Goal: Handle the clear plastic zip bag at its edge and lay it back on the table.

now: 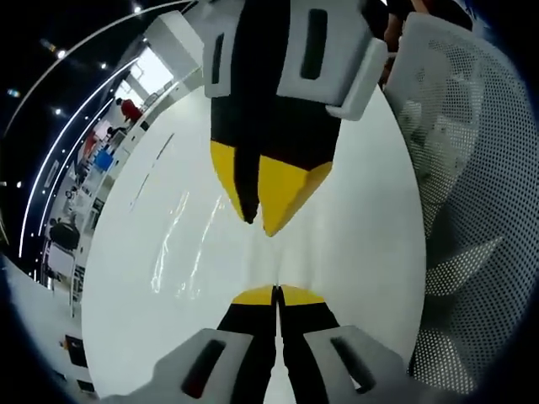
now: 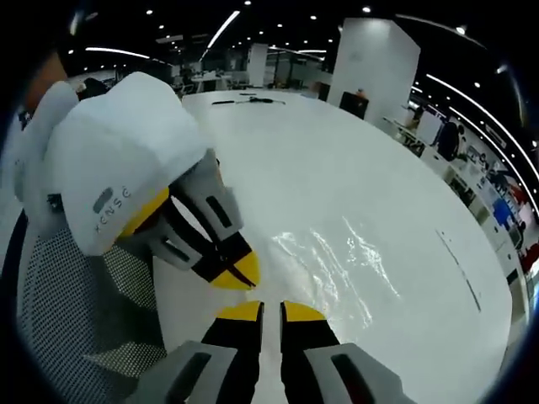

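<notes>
- The clear plastic zip bag (image 2: 337, 265) lies flat on the round white table (image 2: 354, 160), near its chair-side edge
- The left gripper (image 1: 276, 296), jaws pressed together, meets the bag's near edge; whether it pinches it I cannot tell
- The right gripper (image 2: 261, 310), yellow-tipped jaws nearly closed, sits just beside that same edge

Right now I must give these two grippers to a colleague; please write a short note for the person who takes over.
Left gripper: fingers closed at the near edge of the clear zip bag; whether they pinch it cannot be told.
Right gripper: fingers nearly together, a thin gap between them, at the bag's edge; grip uncertain.
The two grippers face each other, tips close.
Bag: lying flat on the white table.
Done: the bag appears to be down on the table.
Left: open both grippers, draw back, and check the bag lies flat.
</notes>
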The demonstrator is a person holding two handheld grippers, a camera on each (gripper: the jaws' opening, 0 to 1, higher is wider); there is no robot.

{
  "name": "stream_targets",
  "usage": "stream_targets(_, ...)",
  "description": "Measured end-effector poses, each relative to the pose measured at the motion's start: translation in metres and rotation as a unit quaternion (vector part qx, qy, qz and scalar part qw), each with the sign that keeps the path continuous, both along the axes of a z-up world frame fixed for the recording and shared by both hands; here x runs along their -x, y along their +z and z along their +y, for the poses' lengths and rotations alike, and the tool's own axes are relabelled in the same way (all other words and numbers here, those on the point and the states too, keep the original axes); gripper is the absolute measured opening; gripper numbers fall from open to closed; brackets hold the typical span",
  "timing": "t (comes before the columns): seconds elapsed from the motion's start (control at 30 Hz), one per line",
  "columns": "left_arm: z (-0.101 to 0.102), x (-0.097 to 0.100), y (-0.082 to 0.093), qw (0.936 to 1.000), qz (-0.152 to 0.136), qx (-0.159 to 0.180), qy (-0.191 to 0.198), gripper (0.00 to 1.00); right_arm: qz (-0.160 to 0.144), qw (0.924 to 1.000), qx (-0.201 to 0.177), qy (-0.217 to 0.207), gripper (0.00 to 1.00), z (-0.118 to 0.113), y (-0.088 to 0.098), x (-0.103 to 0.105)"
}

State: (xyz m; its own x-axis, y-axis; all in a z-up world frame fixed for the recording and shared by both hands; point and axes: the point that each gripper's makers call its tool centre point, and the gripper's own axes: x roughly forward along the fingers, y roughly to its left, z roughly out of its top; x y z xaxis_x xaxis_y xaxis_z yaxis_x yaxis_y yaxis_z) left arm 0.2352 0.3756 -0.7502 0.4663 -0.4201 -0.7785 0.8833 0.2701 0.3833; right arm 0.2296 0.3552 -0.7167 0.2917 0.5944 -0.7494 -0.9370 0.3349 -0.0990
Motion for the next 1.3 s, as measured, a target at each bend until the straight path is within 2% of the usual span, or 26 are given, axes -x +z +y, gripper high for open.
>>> stream_targets(0.2,0.000,-0.010,-0.001,1.0000,0.000,0.003,0.006,0.00,-0.010,0.9996,-0.008,-0.025,0.03,-0.008,0.000,0.001)
stream_targets(0.63,0.003,-0.043,-0.010,0.9992,0.000,0.010,0.039,0.00,-0.004,0.9975,-0.008,-0.071,0.03,-0.032,-0.002,0.000)
stream_targets(1.0,0.006,-0.051,-0.023,0.9994,0.005,-0.002,0.033,0.00,0.001,0.9950,-0.016,-0.098,0.03,-0.039,-0.002,-0.004)
stream_targets(1.3,0.006,-0.052,-0.022,0.9991,0.007,0.002,0.043,0.00,0.006,0.9942,-0.022,-0.105,0.03,-0.039,-0.003,-0.007)
